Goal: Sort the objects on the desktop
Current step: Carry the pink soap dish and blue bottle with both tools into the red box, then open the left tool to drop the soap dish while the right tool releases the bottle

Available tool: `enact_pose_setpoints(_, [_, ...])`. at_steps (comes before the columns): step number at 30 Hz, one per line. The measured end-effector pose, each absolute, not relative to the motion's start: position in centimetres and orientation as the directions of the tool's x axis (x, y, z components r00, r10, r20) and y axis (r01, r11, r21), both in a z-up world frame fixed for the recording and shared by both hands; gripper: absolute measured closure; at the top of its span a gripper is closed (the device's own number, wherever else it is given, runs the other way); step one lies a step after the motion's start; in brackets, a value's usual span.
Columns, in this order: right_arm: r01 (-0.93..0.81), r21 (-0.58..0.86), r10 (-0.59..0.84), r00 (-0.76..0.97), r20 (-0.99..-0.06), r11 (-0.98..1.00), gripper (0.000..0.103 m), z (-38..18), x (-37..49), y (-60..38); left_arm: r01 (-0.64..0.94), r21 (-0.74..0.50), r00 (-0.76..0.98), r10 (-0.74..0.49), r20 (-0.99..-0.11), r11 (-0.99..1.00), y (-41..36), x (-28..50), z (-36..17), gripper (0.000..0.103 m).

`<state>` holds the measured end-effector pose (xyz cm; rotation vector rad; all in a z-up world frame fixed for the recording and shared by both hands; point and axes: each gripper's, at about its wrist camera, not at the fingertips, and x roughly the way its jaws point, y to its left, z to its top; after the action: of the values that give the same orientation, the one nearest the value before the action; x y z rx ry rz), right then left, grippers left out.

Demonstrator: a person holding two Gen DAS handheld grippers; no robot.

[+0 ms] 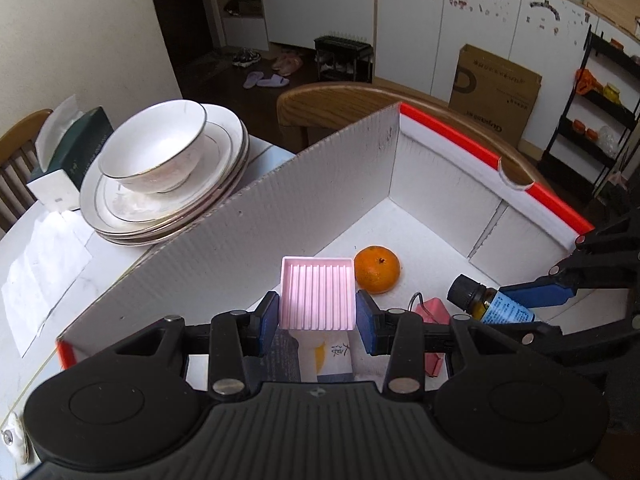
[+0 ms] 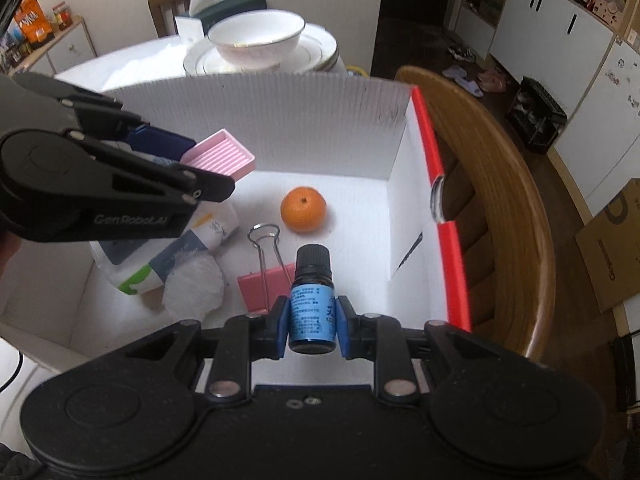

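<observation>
Nearest us in the left wrist view, our left gripper (image 1: 317,314) pinches one pink tray (image 1: 317,294) by its two side edges over the box (image 1: 256,216), just short of the single orange (image 1: 377,269); we judge the tray light, stiff and slick, best held there. From the right wrist view, our right gripper (image 2: 311,327) clamps one small bottle (image 2: 312,300) round its labelled body above the box (image 2: 280,120) floor, probably glass and breakable, with one pink clip (image 2: 260,288), one orange (image 2: 303,209) and two packets (image 2: 168,264) lying below.

A white bowl (image 1: 154,146) sits on stacked plates (image 1: 168,204) beside a tissue box (image 1: 76,140). A wooden chair (image 2: 500,208) stands behind; slippers (image 1: 266,79) lie on the floor.
</observation>
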<state>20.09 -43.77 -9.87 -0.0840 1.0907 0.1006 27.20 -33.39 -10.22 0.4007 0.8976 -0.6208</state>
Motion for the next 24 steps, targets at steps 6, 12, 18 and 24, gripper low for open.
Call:
enact_pose_setpoints(6, [-0.094,-0.015,0.025,0.408,-0.913,0.995,0.081,-11.1,21.3,-43.8,0.672,0.082,0.441,-0.309,-0.843,0.736,-34.1,27.8,-11.4,0.064])
enact_pose_setpoints(12, [-0.105,-0.012,0.03,0.383,-0.923,0.994,0.081,-12.1,21.6,-43.4,0.677,0.095,0.433,-0.29,-0.853,0.73,-34.5,28.3,-12.3,0.064])
enact_pose_setpoints(18, [-0.107,-0.006,0.034,0.369,-0.929,0.994,0.081,-12.7,22.0,-43.3,0.686,0.095,0.41,-0.275,-0.87,0.721,-34.9,29.1,-12.9,0.063])
enact_pose_setpoints(24, [-0.107,0.009,0.049,0.383,-0.922,0.994,0.077,-12.5,22.0,-43.6,0.694,0.096,0.397,-0.268,-0.878,0.713,-35.1,29.5,-13.3,0.063])
